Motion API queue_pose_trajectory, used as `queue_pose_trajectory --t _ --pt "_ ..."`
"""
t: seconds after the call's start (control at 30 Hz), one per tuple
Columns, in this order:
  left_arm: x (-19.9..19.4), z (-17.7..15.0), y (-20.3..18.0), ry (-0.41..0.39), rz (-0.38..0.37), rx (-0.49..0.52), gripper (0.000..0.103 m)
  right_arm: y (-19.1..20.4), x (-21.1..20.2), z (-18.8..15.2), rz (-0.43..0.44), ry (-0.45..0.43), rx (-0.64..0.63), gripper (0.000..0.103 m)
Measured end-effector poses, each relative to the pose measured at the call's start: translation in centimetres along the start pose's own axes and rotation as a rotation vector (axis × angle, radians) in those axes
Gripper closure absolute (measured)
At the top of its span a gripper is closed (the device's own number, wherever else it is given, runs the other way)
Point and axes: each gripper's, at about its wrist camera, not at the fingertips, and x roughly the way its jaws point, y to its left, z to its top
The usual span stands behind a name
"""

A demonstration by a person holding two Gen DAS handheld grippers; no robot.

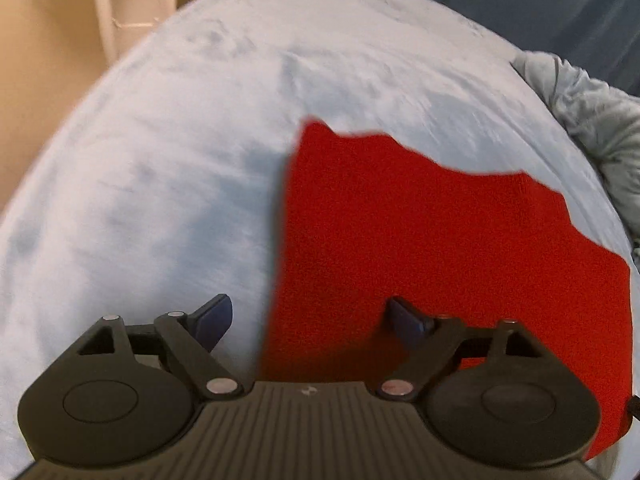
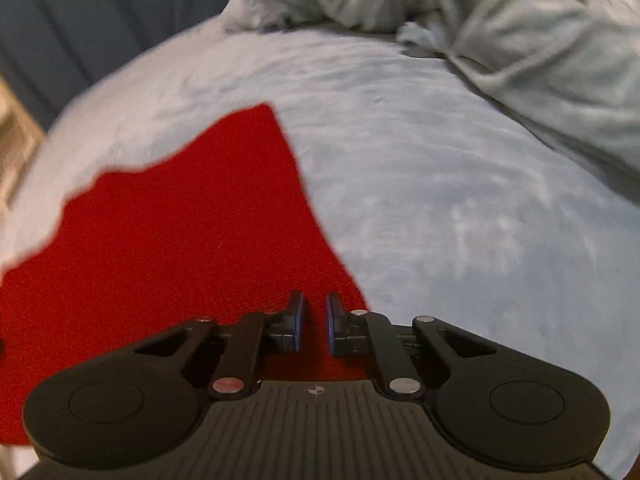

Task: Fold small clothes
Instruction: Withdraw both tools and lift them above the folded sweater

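Observation:
A small red garment [image 1: 432, 248] lies flat on a light blue fleece blanket [image 1: 160, 160]. In the left wrist view my left gripper [image 1: 310, 314] is wide open above the garment's left edge, one finger over the blanket, one over the red cloth. In the right wrist view the garment [image 2: 180, 232] fills the lower left. My right gripper [image 2: 315, 320] hovers over its near right corner, fingers close together with a narrow gap. I cannot tell whether cloth is pinched between them.
A bunched grey-green blanket [image 2: 520, 52] lies at the far right of the bed, also in the left wrist view [image 1: 592, 120]. A dark blue curtain [image 2: 80, 20] hangs behind. Cream furniture [image 1: 132, 0] stands beyond the bed's left edge.

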Motion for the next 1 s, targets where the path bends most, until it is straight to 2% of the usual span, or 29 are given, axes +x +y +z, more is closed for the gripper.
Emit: queue_pose_trajectory --t 0.03,0.07,0.13,0.2,0.27,0.33,0.43,0.53,0.67,0.87,1.0 --pt "-0.8 0.1 0.6 -0.014 0.025 -0.004 0.014 -1.0 -0.5 0.0 0.024 0.005 0.039 0.090" --pt "-1.5 0.2 1.3 -0.026 0.056 -0.010 0.014 -1.8 -0.9 0.1 0.018 0.009 0.069 0.077" --pt "-3.3 0.0 2.6 -0.046 0.112 -0.031 0.013 -3.1 -2.3 -0.3 -0.042 -0.010 0.093 0.060" --pt "-5.4 -0.7 3.5 -0.060 0.167 -0.048 0.012 -4.1 -4.1 -0.9 -0.023 -0.017 0.122 0.058" --pt "-8.6 -2.4 4.0 -0.078 0.209 -0.051 0.004 -4.1 -6.4 -1.7 0.003 -0.025 0.107 0.051" --pt "-12.1 -4.9 3.4 -0.108 0.236 -0.031 0.000 -2.7 -8.8 -2.8 0.022 -0.040 0.050 0.045" --pt "-17.2 -9.4 1.8 -0.132 0.216 0.011 0.000 0.4 -13.1 -5.0 0.088 -0.071 -0.050 0.036" --pt "-21.0 -14.2 -0.2 -0.123 0.236 -0.043 0.000 3.7 -17.4 -8.1 0.130 -0.131 -0.147 0.024" --pt "-23.6 -19.1 -3.2 -0.067 0.188 -0.015 0.000 6.9 -21.1 -11.7 0.112 -0.151 -0.213 0.023" --pt "-27.4 -23.6 -7.1 -0.137 0.144 0.151 0.000 9.2 -26.1 -16.1 0.150 -0.199 -0.306 0.023" --pt "-28.9 -25.7 -8.8 -0.186 0.147 0.236 0.000 9.7 -27.4 -18.0 0.158 -0.203 -0.358 0.023"
